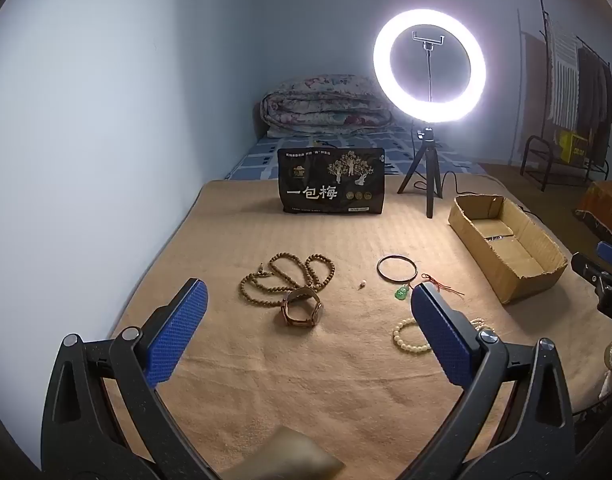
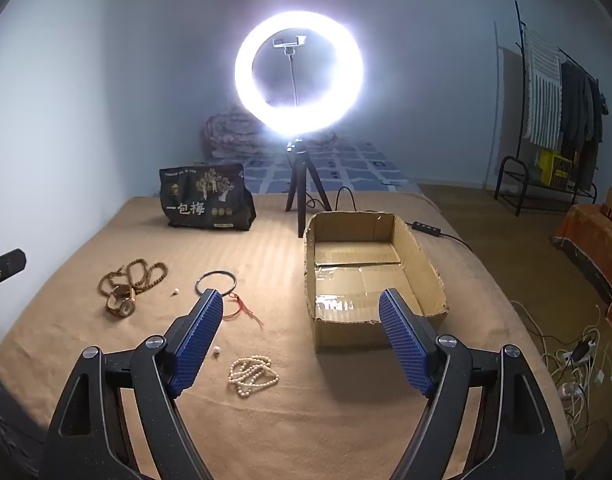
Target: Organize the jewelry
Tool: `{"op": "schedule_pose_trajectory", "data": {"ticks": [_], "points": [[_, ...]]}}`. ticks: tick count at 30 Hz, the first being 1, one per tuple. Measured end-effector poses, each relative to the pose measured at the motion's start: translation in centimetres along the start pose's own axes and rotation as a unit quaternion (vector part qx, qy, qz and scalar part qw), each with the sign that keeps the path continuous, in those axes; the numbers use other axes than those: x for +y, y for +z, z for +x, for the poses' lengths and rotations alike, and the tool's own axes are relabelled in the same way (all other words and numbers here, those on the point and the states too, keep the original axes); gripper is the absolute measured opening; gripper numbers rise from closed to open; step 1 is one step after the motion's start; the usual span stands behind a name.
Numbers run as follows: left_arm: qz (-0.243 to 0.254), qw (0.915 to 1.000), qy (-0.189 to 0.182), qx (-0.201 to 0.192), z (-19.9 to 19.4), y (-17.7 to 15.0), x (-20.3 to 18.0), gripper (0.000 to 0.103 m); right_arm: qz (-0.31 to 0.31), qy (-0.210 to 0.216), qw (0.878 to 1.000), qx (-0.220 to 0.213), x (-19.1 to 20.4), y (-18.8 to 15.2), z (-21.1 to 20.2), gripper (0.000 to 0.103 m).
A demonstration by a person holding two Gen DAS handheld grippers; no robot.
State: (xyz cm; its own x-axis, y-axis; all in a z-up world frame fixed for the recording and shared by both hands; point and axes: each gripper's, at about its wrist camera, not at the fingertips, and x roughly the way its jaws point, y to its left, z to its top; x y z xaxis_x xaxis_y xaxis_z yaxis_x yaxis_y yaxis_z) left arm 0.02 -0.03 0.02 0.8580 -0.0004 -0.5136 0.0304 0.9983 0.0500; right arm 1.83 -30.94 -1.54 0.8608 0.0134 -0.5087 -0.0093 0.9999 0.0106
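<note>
Jewelry lies on a tan blanket [image 1: 266, 380]. A brown wooden bead necklace [image 1: 294, 276] and a brown watch [image 1: 302, 307] lie ahead of my open, empty left gripper [image 1: 306, 312]. A thin black bangle [image 1: 397, 269], a green pendant on red cord [image 1: 402, 292] and a cream bead bracelet [image 1: 405, 336] lie to the right, the bracelet partly behind the right finger. My right gripper [image 2: 300, 320] is open and empty above the blanket; a pearl strand [image 2: 252, 374] lies below it. The open cardboard box [image 2: 419, 256] holds no jewelry.
A black snack bag [image 1: 331, 186] stands at the back. A lit ring light on a tripod [image 1: 429, 68] stands beside it, its cable trailing behind the box. A folded quilt [image 1: 325, 106] lies beyond. A clothes rack [image 2: 553, 120] and floor cables [image 2: 577, 360] are to the right.
</note>
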Motion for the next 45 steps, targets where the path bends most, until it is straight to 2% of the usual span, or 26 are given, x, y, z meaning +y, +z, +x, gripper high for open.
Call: {"op": "schedule_pose_trajectory", "data": {"ticks": [7, 10, 45], "points": [[0.003, 1.0, 0.002, 0.005, 0.1, 0.1, -0.1, 0.103, -0.004, -0.01, 1.0, 0.015, 0.0, 0.3, 0.3, 0.08], [0.003, 1.0, 0.002, 0.004, 0.1, 0.1, -0.2, 0.103, 0.009, -0.001, 1.0, 0.007, -0.4, 0.1, 0.1, 0.08], [-0.006, 1.0, 0.0, 0.0, 0.4, 0.1, 0.2, 0.103, -0.003, 0.0, 1.0, 0.023, 0.0, 0.1, 1.1, 0.08]]}}
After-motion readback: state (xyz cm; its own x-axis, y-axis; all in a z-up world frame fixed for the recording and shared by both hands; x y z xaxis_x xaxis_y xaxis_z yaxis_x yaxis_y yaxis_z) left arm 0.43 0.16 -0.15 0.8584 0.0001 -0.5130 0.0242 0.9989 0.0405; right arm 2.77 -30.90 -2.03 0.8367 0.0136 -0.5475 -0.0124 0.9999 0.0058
